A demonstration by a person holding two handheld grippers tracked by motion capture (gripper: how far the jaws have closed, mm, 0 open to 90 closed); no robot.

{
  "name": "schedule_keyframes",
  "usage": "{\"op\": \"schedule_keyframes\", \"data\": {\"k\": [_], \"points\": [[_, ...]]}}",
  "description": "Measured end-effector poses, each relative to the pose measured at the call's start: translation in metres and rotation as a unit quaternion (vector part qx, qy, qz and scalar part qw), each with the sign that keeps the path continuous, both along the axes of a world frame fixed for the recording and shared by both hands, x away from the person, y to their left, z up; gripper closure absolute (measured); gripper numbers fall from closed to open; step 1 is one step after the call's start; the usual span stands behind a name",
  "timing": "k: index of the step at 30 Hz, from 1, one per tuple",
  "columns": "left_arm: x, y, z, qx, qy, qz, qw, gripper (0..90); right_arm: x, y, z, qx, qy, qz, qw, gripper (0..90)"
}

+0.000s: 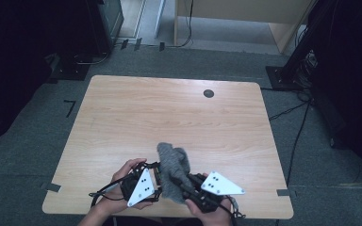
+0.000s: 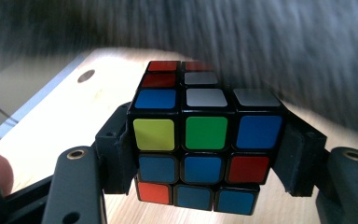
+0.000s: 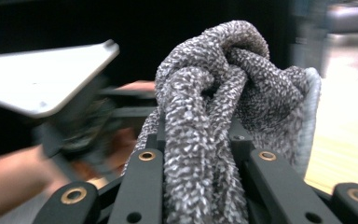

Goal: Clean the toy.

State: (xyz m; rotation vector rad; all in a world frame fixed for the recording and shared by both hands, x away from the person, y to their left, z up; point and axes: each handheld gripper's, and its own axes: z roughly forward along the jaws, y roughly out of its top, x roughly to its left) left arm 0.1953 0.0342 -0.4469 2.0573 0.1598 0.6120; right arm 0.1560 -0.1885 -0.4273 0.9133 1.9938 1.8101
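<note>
Setting: a pale wooden surface seen from above, with a person's two forearms coming in from the near edge.
Left gripper: pressed onto a puzzle cube, one black jaw flat against each side of it.
Puzzle cube: held just above the surface near its front edge; the face toward the camera shows yellow, green, blue and red squares, and the top shows white, blue and red ones.
Right gripper: pinching a grey knitted cloth between its jaws, which stand close together around the bunched fabric.
Grey knitted cloth: bunched and twisted, rising above the right gripper; from above it stands between the two grippers, just beside the left gripper.
Small dark round mark: on the far part of the surface, well apart from both hands.
</note>
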Motion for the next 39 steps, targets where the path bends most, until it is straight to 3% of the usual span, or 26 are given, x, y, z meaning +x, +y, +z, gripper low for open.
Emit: {"op": "schedule_keyframes", "data": {"k": [2, 3, 4, 7, 9, 11, 13, 15, 17, 18, 20, 21, 24, 25, 27, 29, 31, 33, 35, 37, 39], "points": [[-0.001, 0.000, 0.003, 0.005, -0.007, 0.001, 1.0000, 34.4, 0.001, 0.003, -0.003, -0.028, 0.002, -0.006, 0.9996, 74.4], [0.000, 0.001, 0.003, 0.005, -0.007, 0.004, 1.0000, 34.4, 0.005, -0.002, -0.005, -0.014, 0.011, -0.009, 0.9998, 74.5], [0.001, 0.003, 0.003, 0.003, -0.004, 0.005, 1.0000, 34.4, 0.009, -0.010, -0.008, -0.009, 0.023, -0.027, 0.9993, 74.8], [0.007, 0.008, 0.004, -0.018, 0.012, 0.008, 0.9997, 34.3, 0.020, -0.038, -0.013, -0.029, 0.024, -0.097, 0.9946, 75.5], [0.009, 0.010, 0.004, -0.018, 0.013, 0.012, 0.9997, 34.4, 0.023, -0.052, -0.016, 0.008, 0.042, -0.112, 0.9928, 75.6], [0.010, 0.008, 0.001, -0.003, 0.010, 0.014, 0.9999, 34.4, 0.020, -0.052, -0.011, 0.035, 0.035, -0.103, 0.9934, 75.5], [0.008, 0.003, -0.003, 0.009, 0.007, 0.007, 0.9999, 34.4, 0.013, -0.038, -0.003, 0.040, 0.017, -0.067, 0.9968, 75.3], [0.003, -0.003, -0.003, 0.005, 0.007, -0.005, 0.9999, 34.4, 0.005, -0.019, 0.001, 0.040, 0.006, -0.018, 0.9990, 75.1], [-0.001, -0.004, 0.003, -0.010, 0.015, -0.027, 0.9995, 34.4, 0.001, -0.004, 0.000, 0.020, 0.005, 0.007, 0.9998, 75.0], [-0.002, -0.005, 0.006, -0.006, 0.010, -0.026, 0.9996, 34.4, 0.001, 0.000, -0.002, 0.000, 0.006, 0.003, 1.0000, 74.4], [-0.001, -0.004, 0.006, 0.000, 0.004, -0.017, 0.9998, 34.4, 0.006, -0.009, -0.008, 0.020, 0.015, -0.011, 0.9996, 74.6], [0.000, -0.003, 0.005, -0.003, 0.008, -0.015, 0.9998, 34.4, 0.009, -0.017, -0.010, 0.018, 0.025, -0.034, 0.9989, 74.9], [0.005, 0.003, 0.005, -0.024, 0.021, -0.010, 0.9994, 34.4, 0.018, -0.041, -0.016, -0.018, 0.051, -0.113, 0.9921, 75.2], [0.006, 0.004, 0.006, -0.026, 0.019, -0.007, 0.9995, 34.4, 0.019, -0.047, -0.017, -0.010, 0.059, -0.124, 0.9905, 75.2], [0.007, 0.004, 0.006, -0.018, 0.015, -0.004, 0.9997, 34.4, 0.017, -0.050, -0.014, 0.024, 0.050, -0.114, 0.9920, 75.2], [0.007, 0.004, 0.004, -0.013, 0.019, -0.009, 0.9997, 34.4, 0.012, -0.040, -0.004, 0.046, 0.021, -0.069, 0.9964, 75.0], [0.006, 0.002, 0.002, -0.010, 0.019, -0.012, 0.9997, 34.4, 0.005, -0.025, 0.003, 0.051, 0.004, -0.022, 0.9984, 74.8], [0.004, 0.000, 0.003, -0.012, 0.016, -0.018, 0.9996, 34.4, 0.002, -0.011, 0.001, 0.036, 0.005, 0.010, 0.9993, 74.6], [0.001, -0.001, 0.004, -0.003, 0.007, -0.013, 0.9999, 34.5, 0.003, -0.005, -0.007, -0.004, 0.009, 0.000, 0.9999, 74.0], [0.002, 0.001, 0.003, 0.001, 0.006, -0.009, 0.9999, 34.4, 0.010, -0.014, -0.013, 0.016, 0.027, -0.020, 0.9993, 74.3], [0.005, 0.005, 0.003, -0.011, 0.013, -0.006, 0.9998, 34.4, 0.016, -0.028, -0.017, -0.007, 0.034, -0.074, 0.9967, 74.6]]}}
